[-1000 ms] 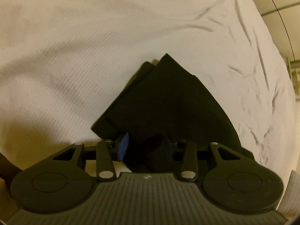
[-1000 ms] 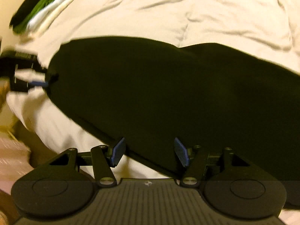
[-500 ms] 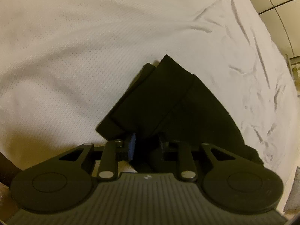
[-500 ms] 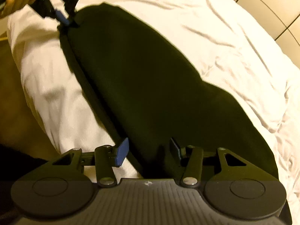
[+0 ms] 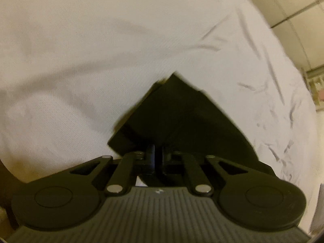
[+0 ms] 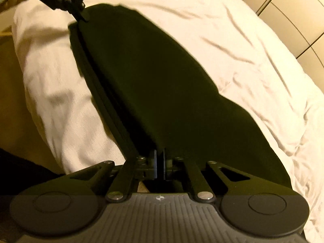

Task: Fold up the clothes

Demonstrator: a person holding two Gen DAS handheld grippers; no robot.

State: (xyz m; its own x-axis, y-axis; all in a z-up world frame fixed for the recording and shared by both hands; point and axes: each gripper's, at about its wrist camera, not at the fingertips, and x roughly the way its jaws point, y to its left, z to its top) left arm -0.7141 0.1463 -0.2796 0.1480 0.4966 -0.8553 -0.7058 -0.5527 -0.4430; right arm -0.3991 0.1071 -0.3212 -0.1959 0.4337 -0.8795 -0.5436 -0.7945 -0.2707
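The black garment (image 6: 162,85) lay on the white bedding (image 6: 253,46), its long axis running from upper left to lower right; the left gripper (image 6: 82,19) and right gripper (image 6: 160,162), jaws just closed, each pinched an end

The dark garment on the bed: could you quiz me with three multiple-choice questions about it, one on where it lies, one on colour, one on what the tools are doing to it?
1. Where does the dark garment lie?
A. on the white bedding
B. on a wooden floor
C. in a basket

2. What colour is the garment?
A. red
B. black
C. sky blue

3. What are the fingers of the right gripper doing?
A. spread wide above the cloth
B. holding a hanger
C. pinched shut on the garment's near edge

Answers: 1 A, white cloth surrounds it on all sides; 2 B, it looks uniformly black; 3 C, the fingers have just closed with cloth between them, while the left gripper grips the far corner.
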